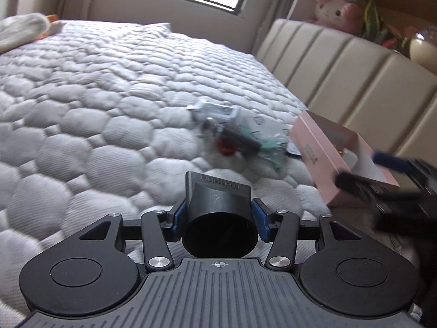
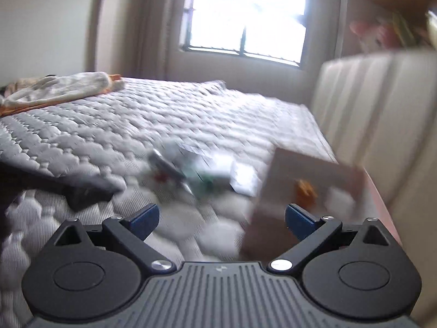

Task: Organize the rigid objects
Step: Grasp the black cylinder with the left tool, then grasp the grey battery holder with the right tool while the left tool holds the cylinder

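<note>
My left gripper (image 1: 220, 217) is shut on a black hair-dryer nozzle (image 1: 217, 194) marked "Professional". Its blue pads (image 1: 178, 220) press on both sides, and the nozzle's round mouth faces the camera. It hangs just above the quilted mattress (image 1: 95, 95). Ahead lies a blurred heap of small items (image 1: 235, 136): a white device, a black stick, something red, green-printed clear wrapping. To the right stands an open pink box (image 1: 322, 147), tilted, with the right gripper (image 1: 382, 172) at its near corner. In the right wrist view my right gripper (image 2: 221, 220) is open and empty, the pink box (image 2: 308, 188) just ahead.
A padded cream headboard (image 1: 349, 71) runs along the right, with a pink plush toy (image 1: 336, 8) on the ledge above. A white and orange cloth (image 2: 60, 90) lies at the mattress's far left. A dark shape (image 2: 84, 191) sits low left in the right wrist view. A window (image 2: 245, 13) is behind.
</note>
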The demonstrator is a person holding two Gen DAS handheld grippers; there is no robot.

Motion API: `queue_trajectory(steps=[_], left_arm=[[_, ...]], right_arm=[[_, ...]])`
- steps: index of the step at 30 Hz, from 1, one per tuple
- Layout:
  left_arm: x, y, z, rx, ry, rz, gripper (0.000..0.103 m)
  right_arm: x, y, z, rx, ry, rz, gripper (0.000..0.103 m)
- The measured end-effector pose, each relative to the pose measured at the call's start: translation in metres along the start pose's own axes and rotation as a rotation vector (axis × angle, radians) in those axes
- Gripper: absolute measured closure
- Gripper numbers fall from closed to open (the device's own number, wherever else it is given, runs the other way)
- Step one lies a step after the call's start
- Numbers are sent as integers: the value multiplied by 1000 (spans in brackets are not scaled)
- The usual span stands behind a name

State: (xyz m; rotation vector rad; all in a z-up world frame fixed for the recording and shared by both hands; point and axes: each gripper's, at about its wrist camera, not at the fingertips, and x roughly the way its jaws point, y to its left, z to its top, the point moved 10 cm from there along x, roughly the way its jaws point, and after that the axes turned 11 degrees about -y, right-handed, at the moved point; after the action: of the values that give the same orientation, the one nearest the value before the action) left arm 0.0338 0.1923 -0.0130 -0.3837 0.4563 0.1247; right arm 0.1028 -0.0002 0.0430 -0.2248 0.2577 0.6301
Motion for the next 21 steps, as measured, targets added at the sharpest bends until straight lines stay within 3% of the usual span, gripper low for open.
queue_trajectory(steps=[6,10,12,14,17,21], left_arm=[[-16,26,1,-44,2,-1,49],[-23,34,1,-77,-2,-13,49],[-26,36,0,-88,-4,-22,49],[-26,35,-2,-98,0,-33,49],[-25,33,-6,-109,9,-41,49],[-28,25,-9,-107,15,-51,49]], right_arm=[[101,55,41,-146,16,65,4],[165,59,35,-139,161,91,6],[176,58,21,-93,250,123,20],[168,61,12,-51,290,157,53],[141,69,-2,-1,331,203,89],[91,77,-9,0,321,234,98]])
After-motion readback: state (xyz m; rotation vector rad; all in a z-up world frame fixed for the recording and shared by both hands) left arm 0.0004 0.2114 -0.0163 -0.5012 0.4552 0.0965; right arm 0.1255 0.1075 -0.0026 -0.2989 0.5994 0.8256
